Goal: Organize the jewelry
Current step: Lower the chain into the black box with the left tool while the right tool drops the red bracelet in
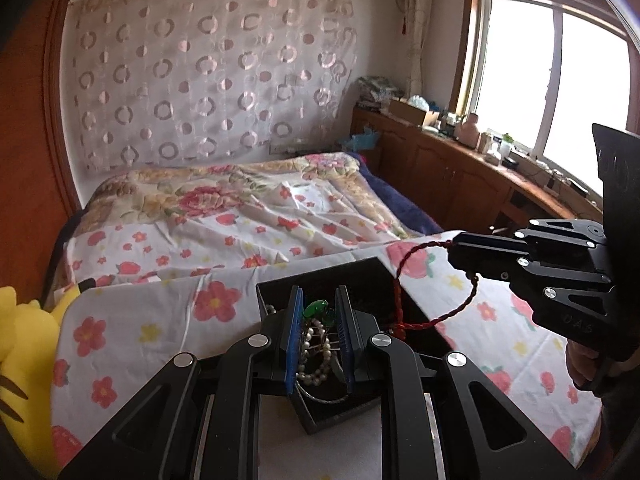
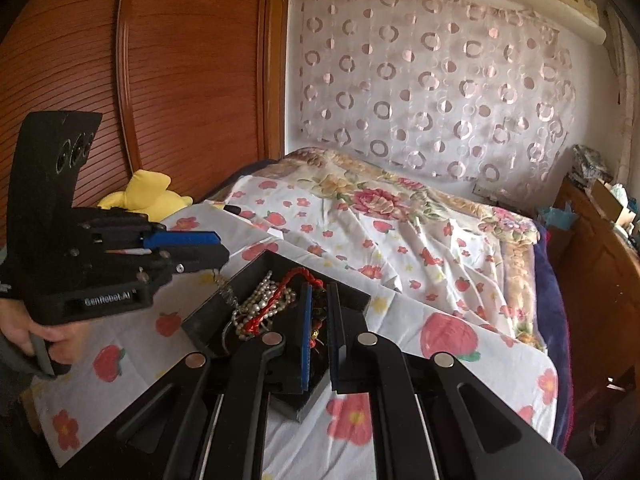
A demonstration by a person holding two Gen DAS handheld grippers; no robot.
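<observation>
A black open jewelry box [image 1: 360, 272] [image 2: 208, 316] sits on a floral cloth. It holds a pearl strand [image 1: 316, 364] [image 2: 256, 300], a green stone [image 1: 316, 307] and red cord. My right gripper [image 1: 454, 254] [image 2: 320, 292] is shut on a red braided cord bracelet [image 1: 452, 312] and holds it looped above the box's right edge; in its own view beads [image 2: 318, 312] sit between the jaws. My left gripper [image 1: 320, 300] [image 2: 224, 250] hovers over the box with its jaws a little apart and nothing gripped.
The box stands on a cloth-covered surface [image 1: 160, 320] in front of a bed [image 1: 248, 208] with a floral quilt. A yellow plush toy [image 1: 24, 340] [image 2: 148, 196] lies at the left. Wooden cabinets [image 1: 460, 168] run under the window.
</observation>
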